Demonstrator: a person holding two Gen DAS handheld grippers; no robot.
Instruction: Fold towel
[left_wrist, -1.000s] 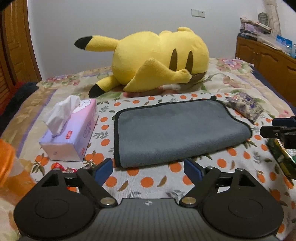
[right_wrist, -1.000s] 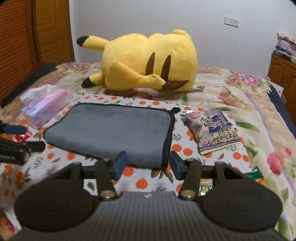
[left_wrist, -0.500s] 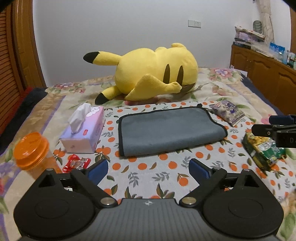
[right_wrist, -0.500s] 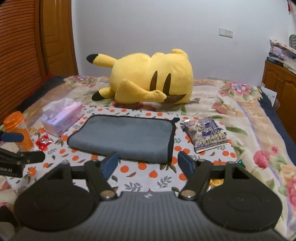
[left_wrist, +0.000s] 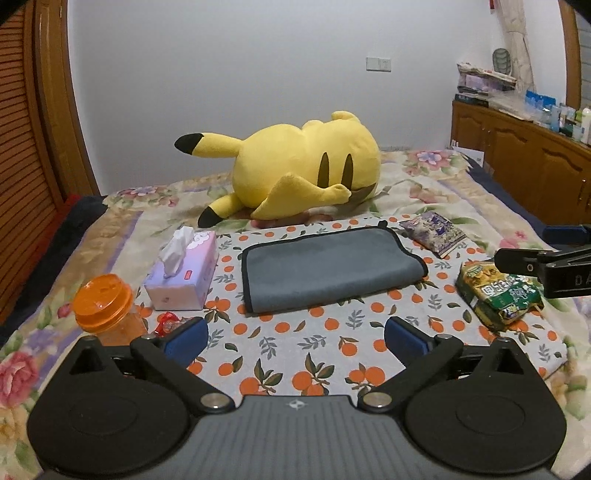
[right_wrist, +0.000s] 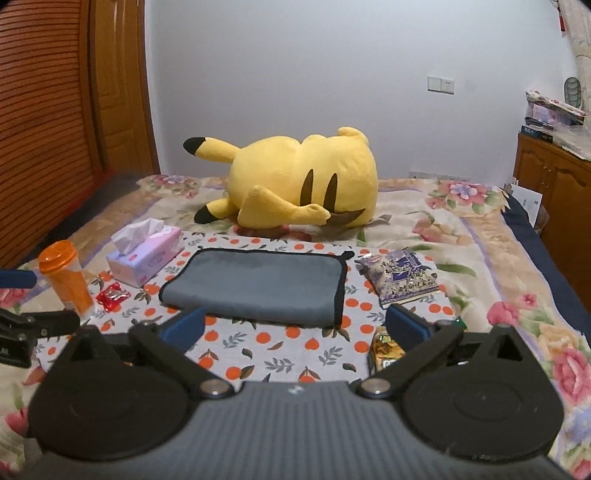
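Towel (left_wrist: 330, 268) (right_wrist: 258, 286), grey with black edging, is seen folded flat on the orange-print cloth (left_wrist: 314, 354), between a tissue box (left_wrist: 183, 271) and a purple snack packet (left_wrist: 434, 227). Left gripper (left_wrist: 295, 338) is held wide apart, nothing gripped, short of the towel. Right gripper (right_wrist: 295, 326) is likewise spread wide and unloaded. A yellow plush (left_wrist: 306, 173) is noted behind.

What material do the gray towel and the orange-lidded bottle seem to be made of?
Gray towel: likely microfiber or terry, with a matte, soft nap and a black stitched border. Orange-lidded bottle: probably plastic, with a smooth glossy lid and a translucent orange body.
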